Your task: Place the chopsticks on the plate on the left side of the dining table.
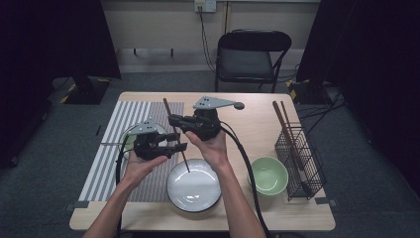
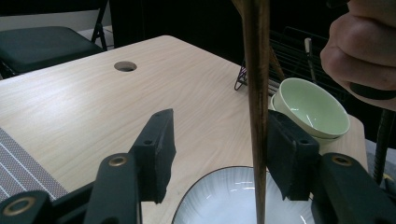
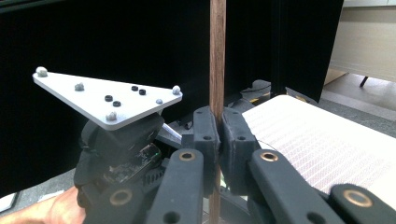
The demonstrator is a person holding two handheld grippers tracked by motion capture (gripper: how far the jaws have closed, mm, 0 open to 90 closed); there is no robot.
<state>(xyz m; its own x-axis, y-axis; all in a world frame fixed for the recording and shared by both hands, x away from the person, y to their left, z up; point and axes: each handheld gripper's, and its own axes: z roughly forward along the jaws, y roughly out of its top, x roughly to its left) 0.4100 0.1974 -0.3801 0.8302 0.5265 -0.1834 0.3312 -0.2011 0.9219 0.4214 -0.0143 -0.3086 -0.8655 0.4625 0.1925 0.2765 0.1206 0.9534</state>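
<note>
So, in the high view the right gripper (image 1: pixel 174 122) is holding a brown chopstick (image 1: pixel 176 134) in the middle. The stick leans, and its low tip hangs over the white plate (image 1: pixel 193 185) near the front of the table (image 1: pixel 247 124). The left gripper (image 1: pixel 174 144) is right next to the stick, lower down. A green bowl (image 1: pixel 268 175) sits to the right of the plate, and a black wire basket (image 1: pixel 299 161) with more sticks stands past that. If the right gripper lets go too soon, I think the stick would drop, hit the plate and maybe bounce off the table.

In the left gripper view, the left gripper (image 2: pixel 217 149) is wide open. The chopstick (image 2: pixel 257 102) stands between its two jaws, very close to the right one and far from the left one. Its low end is over the plate (image 2: pixel 219 200). If these jaws shut now, I think one side could push the stick first and tip it sideways.

In the right gripper view, the right gripper (image 3: pixel 218 135) is squeezed tight on the chopstick (image 3: pixel 217 56). The stick is thin and smooth, so it could slide down or twist if the squeeze gets weak. The other gripper (image 3: pixel 116 140) is very near, so the two could bump.
</note>
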